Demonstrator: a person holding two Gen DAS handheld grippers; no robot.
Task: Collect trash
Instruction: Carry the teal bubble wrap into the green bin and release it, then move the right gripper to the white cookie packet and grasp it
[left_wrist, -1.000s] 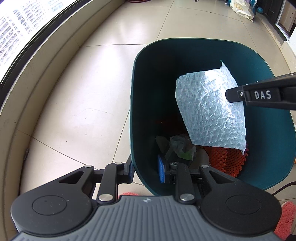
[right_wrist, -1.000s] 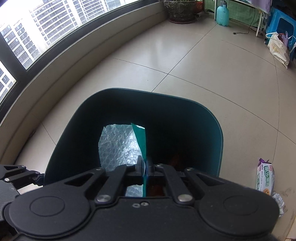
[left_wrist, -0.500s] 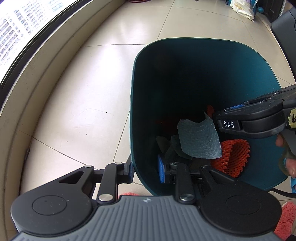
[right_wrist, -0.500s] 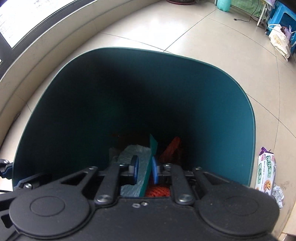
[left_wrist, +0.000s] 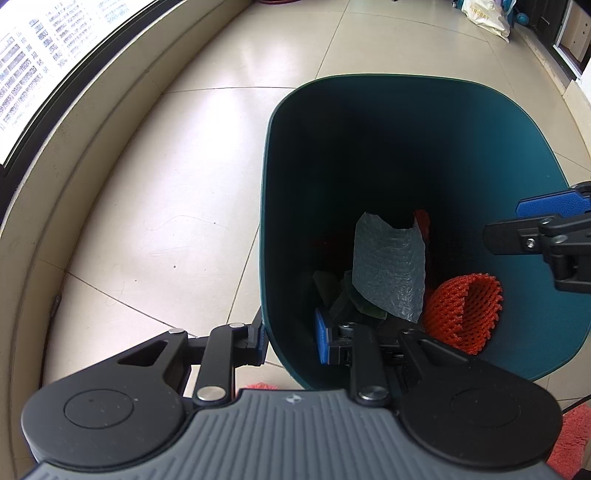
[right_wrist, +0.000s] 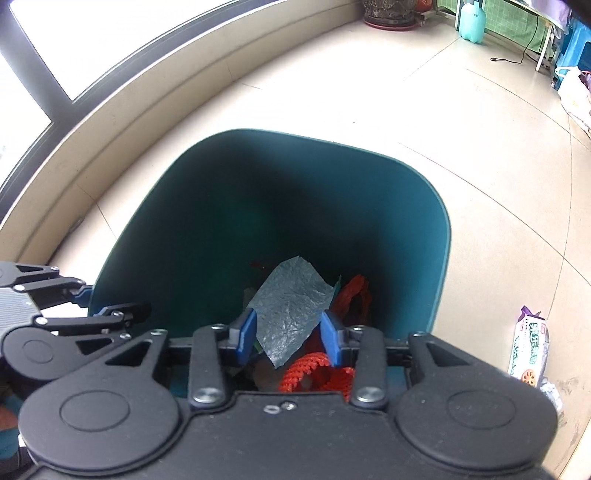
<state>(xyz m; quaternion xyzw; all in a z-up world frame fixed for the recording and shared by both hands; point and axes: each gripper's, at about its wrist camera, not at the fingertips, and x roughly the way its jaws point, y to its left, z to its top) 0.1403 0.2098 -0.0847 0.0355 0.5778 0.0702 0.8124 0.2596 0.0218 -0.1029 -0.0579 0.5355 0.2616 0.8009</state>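
A dark teal trash bin (left_wrist: 535, 332) (right_wrist: 122, 266) stands on the tiled floor. My left gripper (left_wrist: 290, 341) is shut on the bin's near rim, one finger outside and one inside. A bubble-wrap sheet (left_wrist: 388, 273) (right_wrist: 291, 314) lies inside the bin on an orange foam fruit net (left_wrist: 463, 312) (right_wrist: 321, 373) and other scraps. My right gripper (right_wrist: 288, 334) is open and empty above the bin's opening; it also shows in the left wrist view (left_wrist: 535, 221) at the right.
A snack packet (right_wrist: 528, 347) and crumpled foil lie on the floor right of the bin. A curved window sill (left_wrist: 74, 155) runs along the left. Bags (left_wrist: 487, 18), a plant pot (right_wrist: 388, 13) and a teal bottle (right_wrist: 472, 18) stand far back.
My right gripper lowered the bubble wrap into the bin, opened and let it go, then drew back up. The sheet now rests inside. My left gripper has not moved.
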